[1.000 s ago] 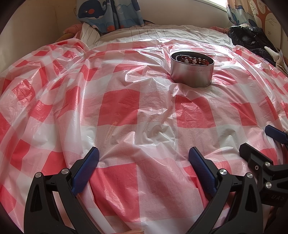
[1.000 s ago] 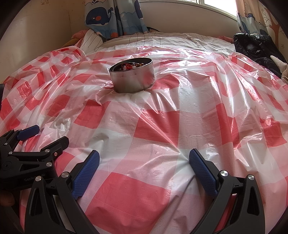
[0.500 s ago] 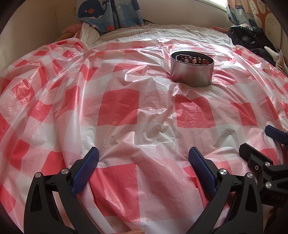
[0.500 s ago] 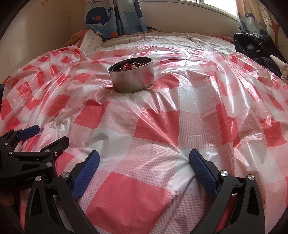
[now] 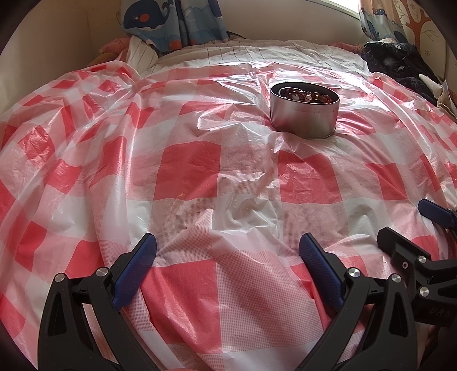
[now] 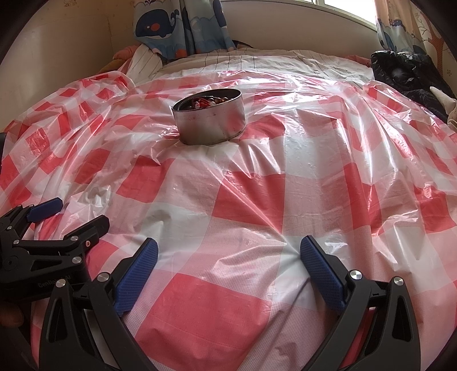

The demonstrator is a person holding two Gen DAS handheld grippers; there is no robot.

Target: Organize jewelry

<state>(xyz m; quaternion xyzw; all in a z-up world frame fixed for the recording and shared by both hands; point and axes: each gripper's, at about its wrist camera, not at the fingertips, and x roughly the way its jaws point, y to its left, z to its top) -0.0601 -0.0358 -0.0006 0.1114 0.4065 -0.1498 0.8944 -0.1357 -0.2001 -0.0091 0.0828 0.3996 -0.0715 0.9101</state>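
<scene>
Bedding fills both views: a bed covered by a crinkled, glossy plastic sheet (image 5: 188, 171) checked in red and white, which spreads from the near edge almost to the far wall. Beyond the far edge of the plastic sheet a strip of pale striped bedsheet (image 5: 257, 54) shows. Against the far wall hangs a blue curtain (image 5: 171, 22) printed with a cartoon whale, and at the far right lies a heap of dark clothing (image 5: 400, 62). On the plastic sheet, in the far half of the bed, stands a round metal tin (image 5: 304, 114), upright and without a lid, pressing a shallow dent into the soft cover. From the left wrist view the tin sits right of centre; from the right wrist view it sits left of centre (image 6: 210, 120). Inside the tin lies the jewelry (image 5: 307, 95), a cluster of glossy dark red and amber beads with small white glints, reaching close to the rim; single pieces cannot be told apart. At the near edge of the bed, well apart from the tin, two black claws with blue padded fingers hover low over the plastic sheet, side by side. Left claw (image 5: 227, 268) has its fingers spread wide with only checked plastic between them. Right claw (image 6: 228, 268) is likewise spread wide and grips nothing. Each claw appears at the edge of the other's view.
</scene>
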